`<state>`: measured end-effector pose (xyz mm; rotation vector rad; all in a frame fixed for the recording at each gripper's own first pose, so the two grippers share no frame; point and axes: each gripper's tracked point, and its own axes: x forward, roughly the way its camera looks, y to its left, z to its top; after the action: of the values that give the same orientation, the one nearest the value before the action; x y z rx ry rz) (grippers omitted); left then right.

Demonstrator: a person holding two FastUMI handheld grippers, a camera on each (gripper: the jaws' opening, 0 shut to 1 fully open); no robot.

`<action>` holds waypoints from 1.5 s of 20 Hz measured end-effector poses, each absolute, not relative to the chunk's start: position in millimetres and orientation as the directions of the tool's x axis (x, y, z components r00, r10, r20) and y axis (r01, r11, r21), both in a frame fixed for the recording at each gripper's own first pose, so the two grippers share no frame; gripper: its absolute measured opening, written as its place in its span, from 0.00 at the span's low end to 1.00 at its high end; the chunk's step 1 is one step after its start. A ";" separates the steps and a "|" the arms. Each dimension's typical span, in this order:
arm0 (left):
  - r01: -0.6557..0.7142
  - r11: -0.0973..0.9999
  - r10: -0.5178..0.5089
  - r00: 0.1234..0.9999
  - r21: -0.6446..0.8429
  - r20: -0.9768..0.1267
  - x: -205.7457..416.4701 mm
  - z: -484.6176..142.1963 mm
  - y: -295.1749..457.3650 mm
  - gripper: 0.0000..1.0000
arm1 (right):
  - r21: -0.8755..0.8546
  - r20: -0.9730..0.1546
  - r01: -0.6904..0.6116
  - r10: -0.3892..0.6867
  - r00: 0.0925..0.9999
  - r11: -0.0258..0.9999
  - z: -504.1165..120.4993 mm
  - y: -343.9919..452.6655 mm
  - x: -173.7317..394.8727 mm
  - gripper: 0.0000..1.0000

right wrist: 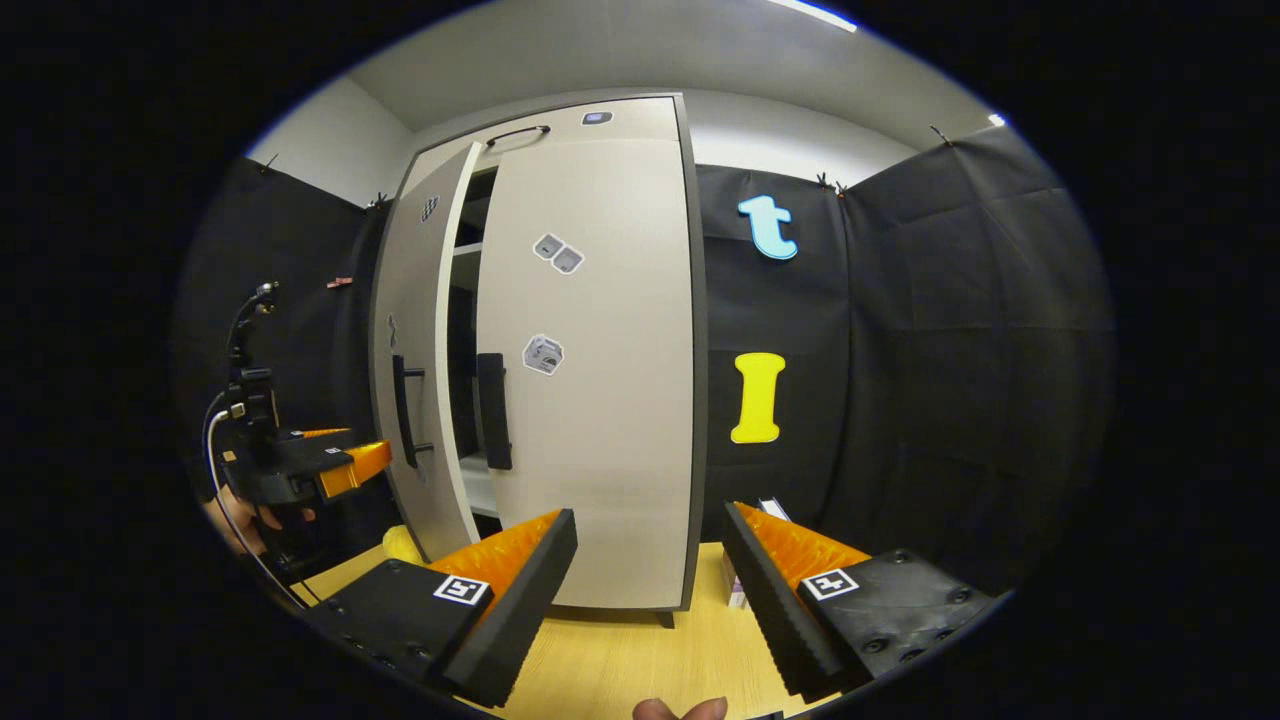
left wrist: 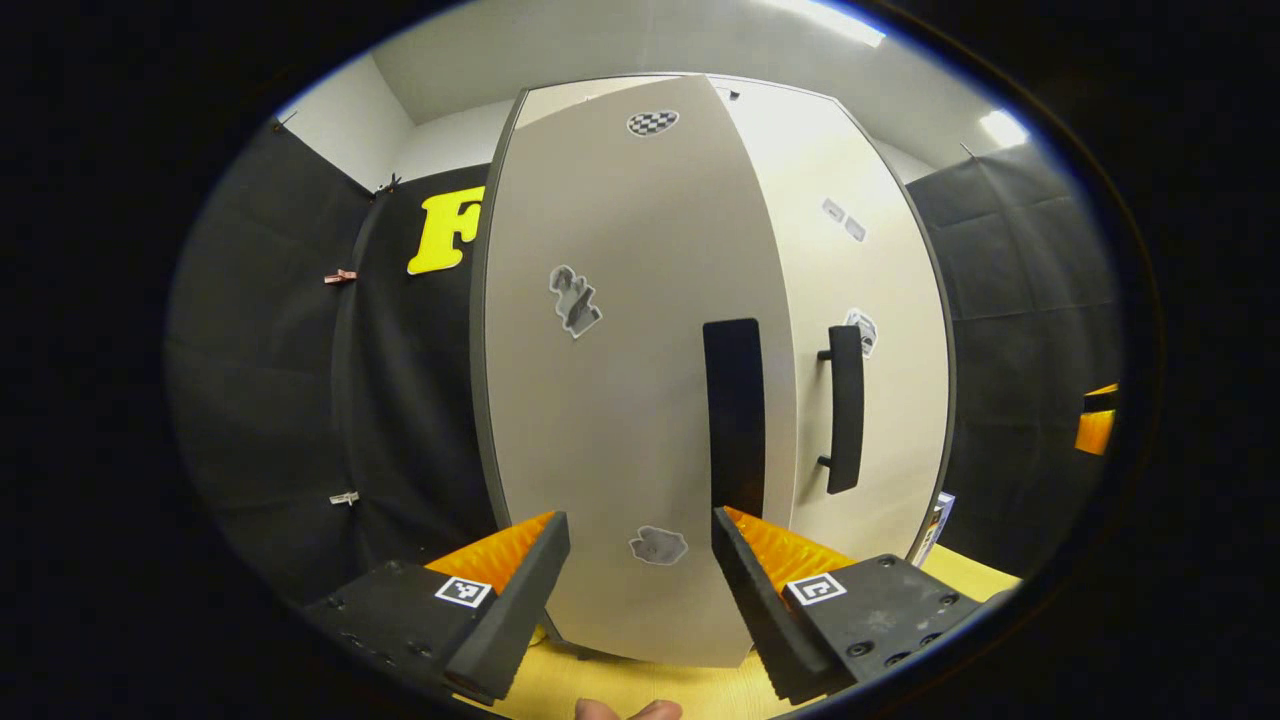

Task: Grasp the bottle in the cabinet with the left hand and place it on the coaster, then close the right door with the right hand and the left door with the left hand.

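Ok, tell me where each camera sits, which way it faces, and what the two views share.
Left gripper view: rides the left gripper, close to and facing the left door; its own open fingers and a fingertip show at the bottom.
Right gripper view: rides the right gripper, farther back, facing the right door; its own open fingers show, and the left gripper at far left.
Shared: the cabinet's two doors, both handles, the wooden table.
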<state>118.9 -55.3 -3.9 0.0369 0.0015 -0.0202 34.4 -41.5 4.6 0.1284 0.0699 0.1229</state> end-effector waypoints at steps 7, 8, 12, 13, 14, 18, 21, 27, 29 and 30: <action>0.022 1.000 -0.022 1.000 0.005 0.007 67.2 13.2 -30.2 0.92 | 0.127 -0.050 -0.135 0.142 0.989 0.983 11.0 -17.0 31.6 0.97; 0.016 1.000 -0.016 1.000 0.005 0.008 59.0 16.0 -24.6 0.92 | 0.127 -0.048 -0.141 0.148 0.988 0.982 12.7 -12.4 30.6 0.97; -0.002 1.000 0.002 1.000 0.019 0.009 33.0 24.9 -6.8 0.92 | 0.130 -0.035 -0.161 0.167 0.985 0.978 19.8 6.0 26.8 0.97; -0.004 1.000 0.004 1.000 0.022 0.009 26.3 26.0 -3.4 0.91 | 0.128 -0.031 -0.164 0.169 0.985 0.978 21.5 10.3 26.1 0.97; -0.006 1.000 0.006 1.000 0.023 0.011 19.6 27.9 -0.2 0.92 | 0.126 -0.028 -0.165 0.169 0.985 0.978 23.0 13.9 25.0 0.97; -0.015 1.000 0.015 1.000 0.016 0.019 -3.2 28.7 13.5 0.92 | 0.129 -0.020 -0.171 0.175 0.984 0.977 27.6 29.5 19.3 0.97; -0.019 1.000 0.019 0.999 -0.006 0.027 -19.3 28.4 22.7 0.92 | 0.121 -0.010 -0.180 0.183 0.983 0.976 31.0 38.4 16.6 0.97; -0.035 0.999 0.036 0.999 -0.020 0.018 -33.5 20.8 40.1 0.92 | 0.120 -0.005 -0.191 0.193 0.981 0.974 34.4 49.3 12.1 0.97; -0.036 0.999 0.036 0.999 -0.022 0.018 -33.8 20.5 42.7 0.92 | 0.116 -0.010 -0.192 0.195 0.981 0.975 32.9 51.1 11.8 0.97; -0.036 0.999 0.037 0.999 -0.022 0.020 -33.7 21.0 43.5 0.92 | 0.115 -0.012 -0.193 0.196 0.981 0.974 32.3 51.9 11.5 0.97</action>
<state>-33.7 43.5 21.0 -0.0219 -0.0201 0.0366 11.5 51.9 32.3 0.1134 0.0229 0.1962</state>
